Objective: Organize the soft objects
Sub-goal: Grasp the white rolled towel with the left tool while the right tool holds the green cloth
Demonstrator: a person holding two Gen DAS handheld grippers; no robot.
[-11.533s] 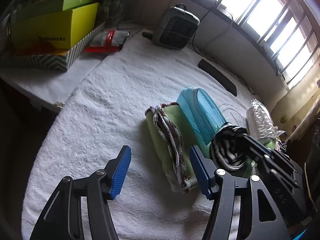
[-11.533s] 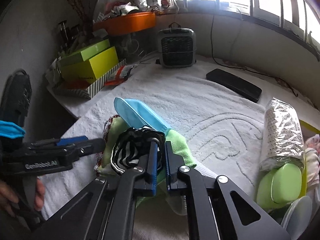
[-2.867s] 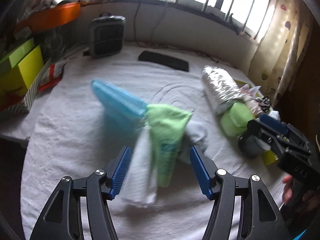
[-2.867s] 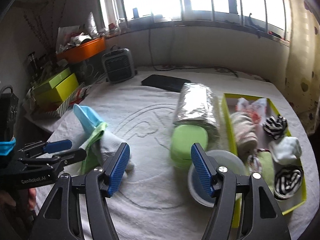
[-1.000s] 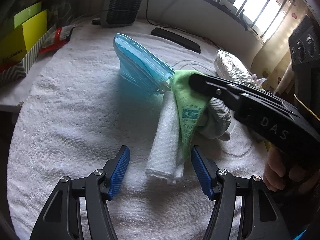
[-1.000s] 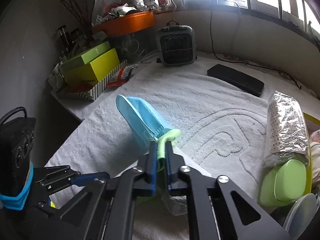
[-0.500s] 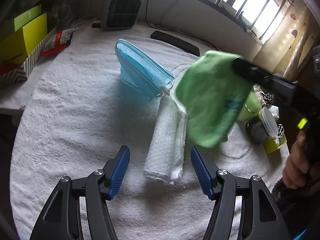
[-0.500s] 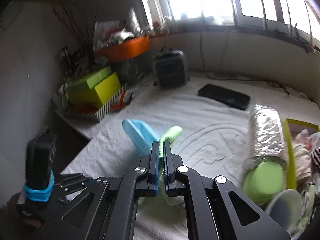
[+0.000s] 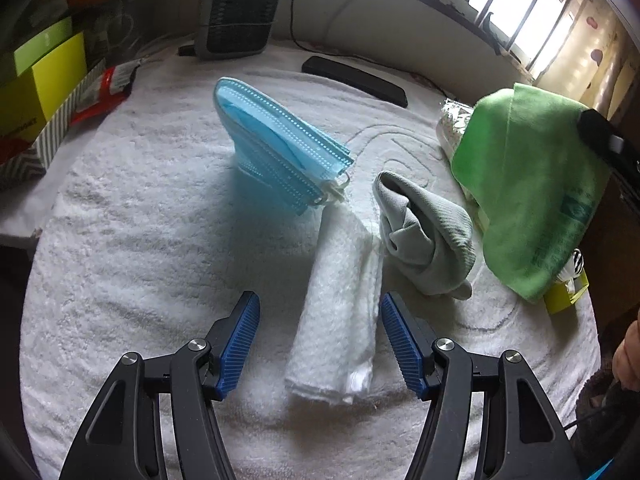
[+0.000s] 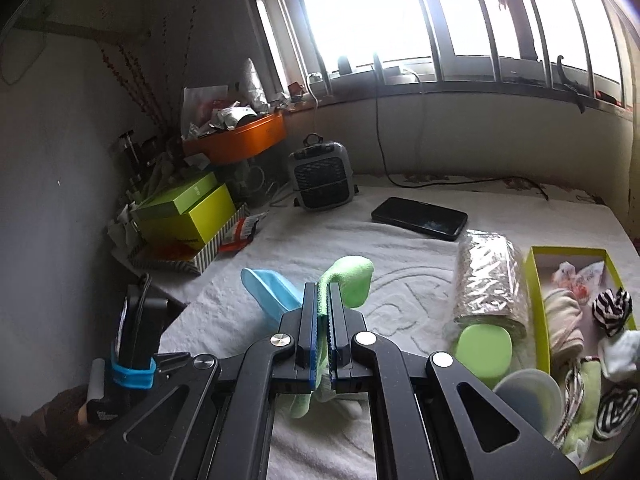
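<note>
A white terry towel (image 9: pixel 120 240) covers the desk. Nearest, the left claw (image 9: pixel 320 340) stands spread over a folded white cloth (image 9: pixel 340 308), touching nothing. Just beyond lie a grey sock (image 9: pixel 428 240) and a stack of blue face masks (image 9: pixel 276 140). The right claw (image 10: pixel 322 336) — pressed together — pinches a green cloth (image 9: pixel 532 184) lifted off the towel; its lower end is hidden behind the claw. Farther right, a yellow-green box (image 10: pixel 534 300) holds socks, cut off by the frame. A phone (image 10: pixel 420 218), small heater (image 10: pixel 322 176) and barred window (image 10: pixel 440 20) lie beyond.
</note>
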